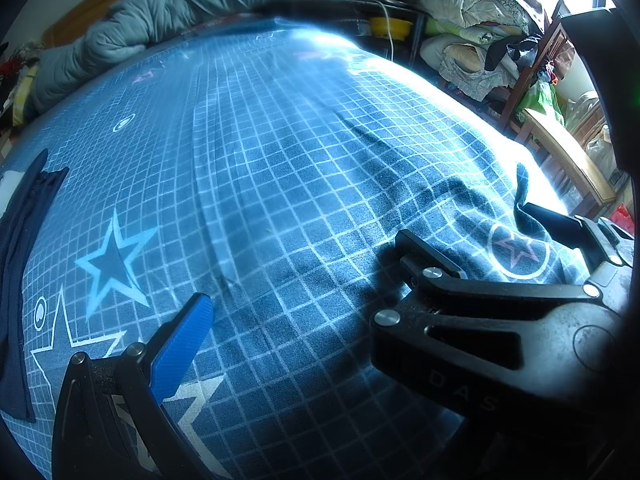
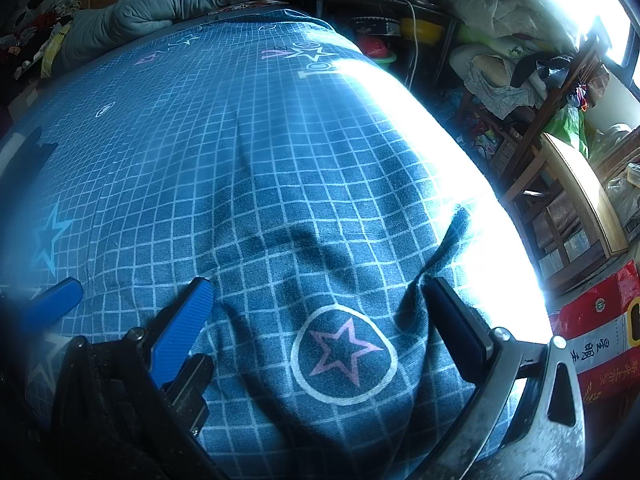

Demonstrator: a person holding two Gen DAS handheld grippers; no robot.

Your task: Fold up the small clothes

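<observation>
A dark navy garment (image 1: 18, 264) lies flat at the far left edge of the bed, well away from both grippers; in the right wrist view it is only a dark patch (image 2: 28, 156). My left gripper (image 1: 304, 268) is open low over the blue grid-patterned bedsheet (image 1: 280, 140), with nothing between its blue pad (image 1: 184, 344) and its black finger. My right gripper (image 2: 320, 304) is open wide over a circled pink star (image 2: 344, 354) printed on the sheet. A raised wrinkle of sheet (image 2: 444, 248) stands against its black finger (image 2: 456, 328). The left gripper's blue pad (image 2: 52, 304) shows beside it.
A rolled grey quilt (image 1: 160, 16) lies along the head of the bed. Beyond the bright right edge of the bed are piled bedding (image 1: 472, 12), a wooden chair (image 2: 568, 184) and a red box (image 2: 596, 340).
</observation>
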